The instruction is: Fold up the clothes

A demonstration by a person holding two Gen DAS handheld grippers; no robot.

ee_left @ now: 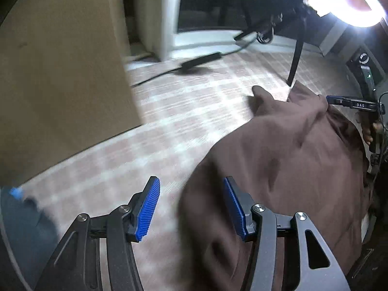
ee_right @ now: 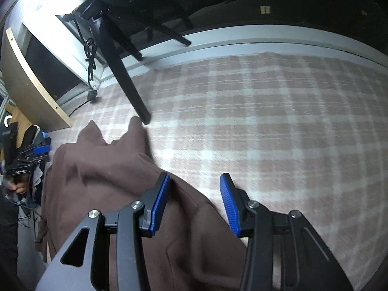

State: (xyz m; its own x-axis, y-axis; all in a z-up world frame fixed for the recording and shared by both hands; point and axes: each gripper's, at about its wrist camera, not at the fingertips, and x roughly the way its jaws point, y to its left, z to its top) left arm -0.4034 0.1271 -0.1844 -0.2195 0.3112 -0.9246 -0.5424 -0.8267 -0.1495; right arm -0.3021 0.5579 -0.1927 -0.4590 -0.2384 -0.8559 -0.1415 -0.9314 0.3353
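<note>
A matt brown cloth garment (ee_left: pixel 286 150) lies soft and creased on the woven pink-and-white plaid cover (ee_right: pixel 266 121). Each claw (ee_left: pixel 191 208) has ribbed blue plastic pads (ee_right: pixel 228 206), matt black arms and shiny metal rivets.

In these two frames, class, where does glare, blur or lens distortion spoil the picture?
Left wrist view: a lamp burns out the top right corner; the brown garment and checked cloth are smeared by motion. Right wrist view: glare whitens the top left corner; the checked cloth is streaked, and the fisheye bends its far edge into a curve.
</note>
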